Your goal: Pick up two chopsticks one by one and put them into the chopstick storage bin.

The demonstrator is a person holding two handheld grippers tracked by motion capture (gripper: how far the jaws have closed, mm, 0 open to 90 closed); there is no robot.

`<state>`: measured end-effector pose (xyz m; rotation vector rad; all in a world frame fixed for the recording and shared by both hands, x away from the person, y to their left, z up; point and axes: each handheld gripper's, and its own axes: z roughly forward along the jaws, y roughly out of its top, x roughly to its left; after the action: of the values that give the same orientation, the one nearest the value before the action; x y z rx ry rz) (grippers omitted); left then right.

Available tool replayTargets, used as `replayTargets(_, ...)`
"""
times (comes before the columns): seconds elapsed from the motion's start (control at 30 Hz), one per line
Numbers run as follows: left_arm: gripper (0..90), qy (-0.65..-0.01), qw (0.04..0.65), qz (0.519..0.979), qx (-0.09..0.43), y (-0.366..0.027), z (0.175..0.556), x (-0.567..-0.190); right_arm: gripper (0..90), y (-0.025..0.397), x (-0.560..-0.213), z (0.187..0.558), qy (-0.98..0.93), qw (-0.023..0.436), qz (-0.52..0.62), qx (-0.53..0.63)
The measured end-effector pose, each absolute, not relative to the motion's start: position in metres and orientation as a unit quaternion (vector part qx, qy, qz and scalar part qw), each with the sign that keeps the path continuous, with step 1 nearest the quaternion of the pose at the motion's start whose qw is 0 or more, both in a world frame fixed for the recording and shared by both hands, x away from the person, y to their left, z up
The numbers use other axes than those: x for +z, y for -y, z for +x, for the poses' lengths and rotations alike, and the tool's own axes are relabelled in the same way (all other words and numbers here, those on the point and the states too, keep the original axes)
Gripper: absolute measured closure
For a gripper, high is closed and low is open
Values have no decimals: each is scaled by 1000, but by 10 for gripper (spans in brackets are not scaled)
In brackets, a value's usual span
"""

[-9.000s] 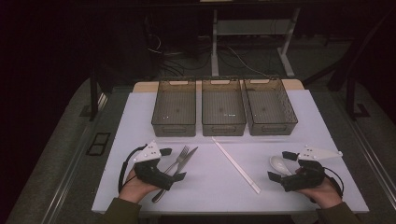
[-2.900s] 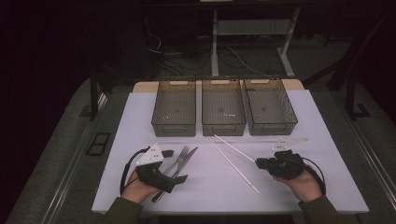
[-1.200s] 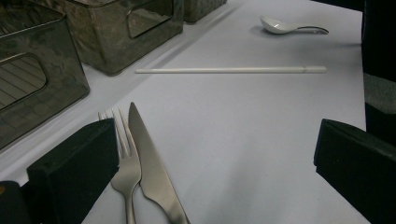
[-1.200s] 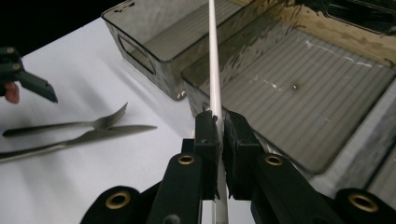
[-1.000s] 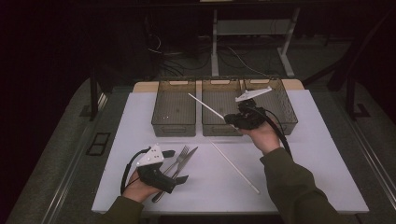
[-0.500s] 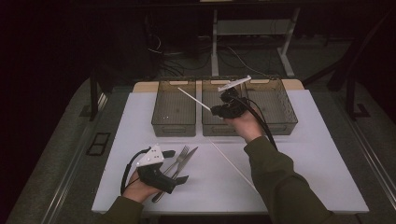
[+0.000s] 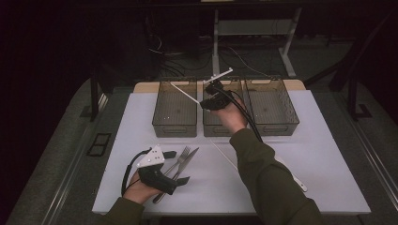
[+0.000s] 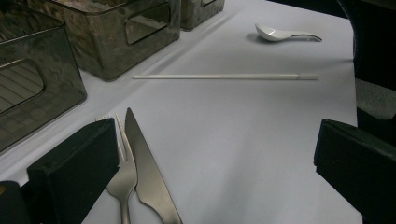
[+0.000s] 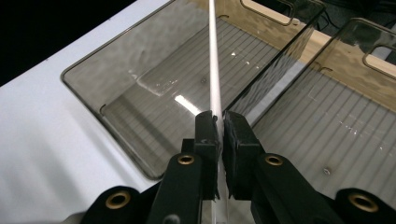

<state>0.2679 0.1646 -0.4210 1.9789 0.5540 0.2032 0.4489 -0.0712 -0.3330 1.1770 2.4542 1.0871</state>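
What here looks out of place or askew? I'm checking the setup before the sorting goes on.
Nothing looks spilled or damaged. The right gripper holds a white chopstick slanted over the left bin. Its mate lies alone on the white mat, apart from the fork, knife and spoon.

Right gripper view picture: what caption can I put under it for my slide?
The right gripper pinches a white chopstick above the left bin.

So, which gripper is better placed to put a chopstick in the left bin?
Right. The right gripper is shut on a chopstick above the left bin. The left gripper sits open by the fork and knife.
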Motion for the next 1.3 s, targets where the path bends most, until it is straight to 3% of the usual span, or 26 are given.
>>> replayTargets(1.07, 0, -219, 508, 828, 87, -161, 266, -421, 840, -3, -364, 489, -844, 90, 421, 320)
replayTargets(1.17, 0, -219, 509, 828, 87, -161, 266, -420, 829, -4, -366, 488, -845, 93, 418, 321)
replayTargets(1.3, 0, -220, 509, 827, 87, -161, 267, -421, 748, -3, -364, 488, -842, 84, 418, 331)
